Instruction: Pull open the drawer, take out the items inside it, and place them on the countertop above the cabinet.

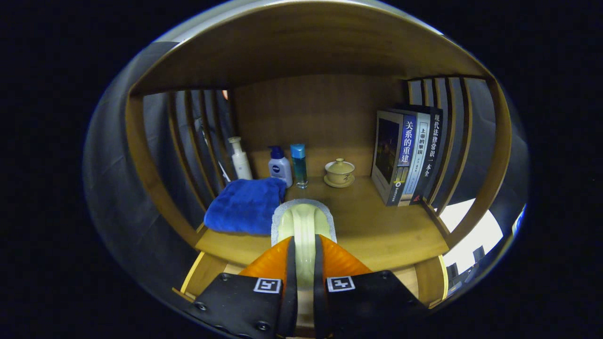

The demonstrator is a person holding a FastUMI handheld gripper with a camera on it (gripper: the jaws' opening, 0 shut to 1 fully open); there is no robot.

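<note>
Gripping a pale brush-like item (304,226) between both fingers, our gripper (305,256) holds it edge-on over the countertop (386,226) — just beside a blue towel (245,205). Beyond it we see a white pump bottle (240,159), a lotion bottle (280,165), a blue-capped bottle (298,165) and a lidded cup (339,172) (books (407,155) stand nearby). Below our fingers sits the open drawer (202,275).

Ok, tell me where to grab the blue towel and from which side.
The tool is shut on a pale sponge-like item, so release that first. The blue towel lies crumpled on the countertop, just ahead and left of the fingers. Probably come from above and pinch its raised near fold; the bottles crowd its far edge.
</note>
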